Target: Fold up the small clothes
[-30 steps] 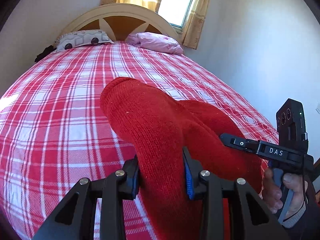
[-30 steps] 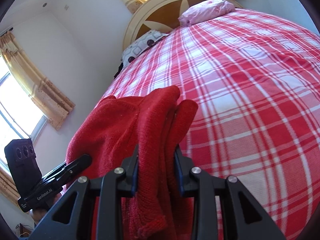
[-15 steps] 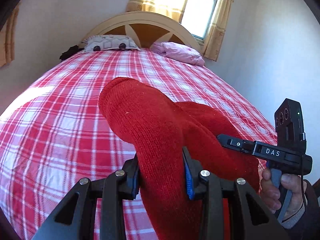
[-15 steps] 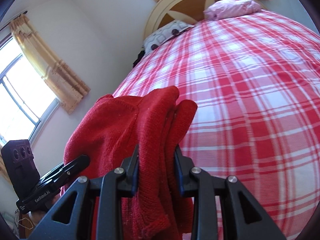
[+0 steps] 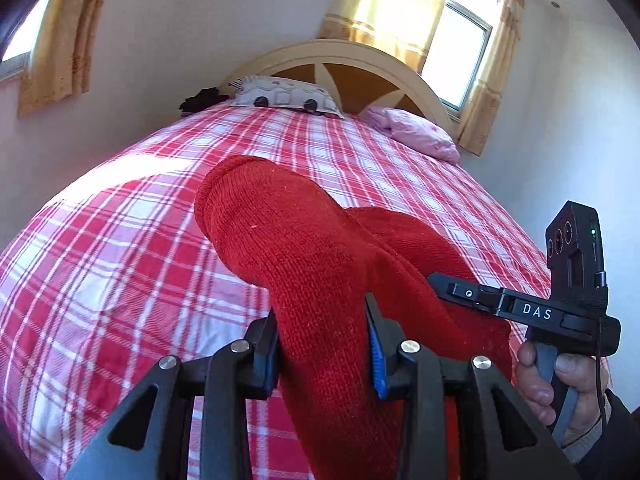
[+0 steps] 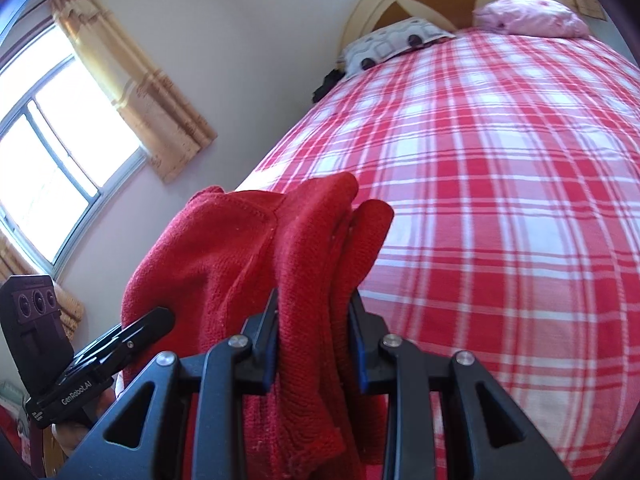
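Bright window daylight, perhaps overexposed; sharp frames, edges fisheye-bent.

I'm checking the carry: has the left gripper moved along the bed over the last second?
Yes. Shut on the red knit garment, the left gripper swung leftward: the headboard slid right, and a left-wall curtain came into view.

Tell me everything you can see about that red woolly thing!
The red knitted garment looks like thick, soft wool with fine ribbed stitches and a stitched seam. It is bunched and held up above the red-checked bed. The left gripper pinches one rounded fold; the right gripper pinches several layers together. Its lower part hangs down out of sight. What kind of garment it is cannot be told.
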`<state>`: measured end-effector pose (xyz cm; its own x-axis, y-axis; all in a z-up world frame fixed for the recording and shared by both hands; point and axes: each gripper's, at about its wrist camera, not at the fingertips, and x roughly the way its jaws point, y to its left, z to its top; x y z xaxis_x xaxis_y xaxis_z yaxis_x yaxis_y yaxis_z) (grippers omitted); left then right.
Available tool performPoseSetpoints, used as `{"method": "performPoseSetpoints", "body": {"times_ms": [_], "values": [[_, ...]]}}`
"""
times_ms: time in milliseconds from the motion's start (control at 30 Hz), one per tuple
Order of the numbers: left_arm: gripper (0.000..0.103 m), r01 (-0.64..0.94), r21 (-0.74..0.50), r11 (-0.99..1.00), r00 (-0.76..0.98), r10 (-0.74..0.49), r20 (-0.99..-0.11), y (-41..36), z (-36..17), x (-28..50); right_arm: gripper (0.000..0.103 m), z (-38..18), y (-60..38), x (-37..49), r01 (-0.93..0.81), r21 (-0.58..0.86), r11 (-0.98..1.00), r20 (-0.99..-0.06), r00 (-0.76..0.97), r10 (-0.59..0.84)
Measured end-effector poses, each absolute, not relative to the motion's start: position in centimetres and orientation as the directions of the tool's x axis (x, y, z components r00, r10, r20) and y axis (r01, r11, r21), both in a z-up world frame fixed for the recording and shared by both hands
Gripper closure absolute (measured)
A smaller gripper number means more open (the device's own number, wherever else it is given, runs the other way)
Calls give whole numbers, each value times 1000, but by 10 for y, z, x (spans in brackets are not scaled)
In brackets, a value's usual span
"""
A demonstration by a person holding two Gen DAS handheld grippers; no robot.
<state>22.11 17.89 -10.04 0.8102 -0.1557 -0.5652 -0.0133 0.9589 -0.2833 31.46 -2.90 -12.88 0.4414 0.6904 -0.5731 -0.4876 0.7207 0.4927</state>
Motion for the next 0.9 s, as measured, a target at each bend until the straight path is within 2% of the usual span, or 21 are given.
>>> {"method": "performPoseSetpoints", "body": {"times_ms": [500,900], "values": [[67,-152,-288,945,808,-49,-587,245,-111,191,71,-141,63,317,-571,493,657,-593,332,734],[67,-199,-308,930,784,-37,-620,272,-131,183,71,-158,102,315,-589,491,642,-621,281,732]]}}
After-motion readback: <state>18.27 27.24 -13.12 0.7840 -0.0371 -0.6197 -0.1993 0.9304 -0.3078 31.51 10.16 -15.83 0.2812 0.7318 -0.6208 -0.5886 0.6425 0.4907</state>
